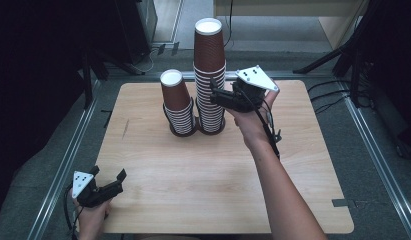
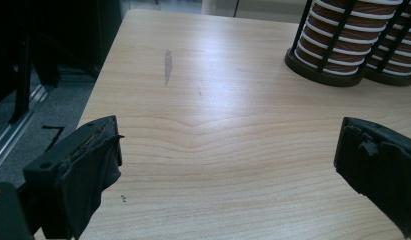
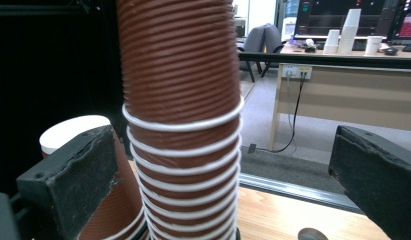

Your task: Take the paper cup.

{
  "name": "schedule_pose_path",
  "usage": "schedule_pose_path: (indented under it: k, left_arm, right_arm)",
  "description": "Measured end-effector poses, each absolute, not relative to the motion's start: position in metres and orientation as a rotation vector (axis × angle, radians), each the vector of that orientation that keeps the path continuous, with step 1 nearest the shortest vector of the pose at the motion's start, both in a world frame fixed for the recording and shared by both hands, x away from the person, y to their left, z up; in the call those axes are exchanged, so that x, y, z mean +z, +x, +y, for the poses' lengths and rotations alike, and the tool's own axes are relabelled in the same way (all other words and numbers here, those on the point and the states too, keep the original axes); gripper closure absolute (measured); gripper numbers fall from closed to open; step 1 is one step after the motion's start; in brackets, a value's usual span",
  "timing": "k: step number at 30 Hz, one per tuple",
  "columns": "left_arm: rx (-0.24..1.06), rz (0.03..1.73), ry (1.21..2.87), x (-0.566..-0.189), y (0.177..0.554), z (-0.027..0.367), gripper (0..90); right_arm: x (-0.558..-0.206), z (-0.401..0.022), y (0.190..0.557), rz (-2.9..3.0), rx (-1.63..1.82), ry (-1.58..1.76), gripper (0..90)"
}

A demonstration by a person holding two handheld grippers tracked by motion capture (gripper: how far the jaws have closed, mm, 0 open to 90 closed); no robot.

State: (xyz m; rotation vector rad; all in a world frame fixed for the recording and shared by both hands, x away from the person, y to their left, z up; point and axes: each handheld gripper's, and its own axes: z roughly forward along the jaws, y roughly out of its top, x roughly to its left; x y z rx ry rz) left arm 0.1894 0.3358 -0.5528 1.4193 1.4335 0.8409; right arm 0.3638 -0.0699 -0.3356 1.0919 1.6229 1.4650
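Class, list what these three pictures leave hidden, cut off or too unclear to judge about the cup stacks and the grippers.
- Tall stack: its top is cut off by the upper edge of the right gripper view.
- Short stack: its upper cups are cut off by the top edge of the left gripper view.
- Holder base in the high view: the cups hide its inside.
- Right gripper in the high view: whether its fingers touch the tall stack is unclear.
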Motion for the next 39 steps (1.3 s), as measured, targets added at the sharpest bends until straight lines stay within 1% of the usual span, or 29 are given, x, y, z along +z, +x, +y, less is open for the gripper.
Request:
schedule_pose_path:
  k: [14, 34, 37, 39]
  left_arm:
    - [0.841, 1.435, 1.422, -0.553, 0.19, 0.336, 0.0]
    - [0.849, 1.43, 1.447, -0.553, 0.19, 0.333, 0.0]
    - [0.853, 1.433, 1.447, -0.553, 0.19, 0.333, 0.0]
    - [0.858, 1.437, 1.447, -0.553, 0.191, 0.333, 0.0]
  right_arm:
    - [-0.314, -0.036, 0.386, 1.634, 1.463, 1.079, 0.0]
    - [-0.316, -0.016, 0.424, 1.633, 1.464, 1.187, 0.0]
    - [-0.319, -0.014, 0.426, 1.636, 1.451, 1.197, 2.4]
    - [-0.32, -0.015, 0.427, 1.623, 1.454, 1.211, 6.7]
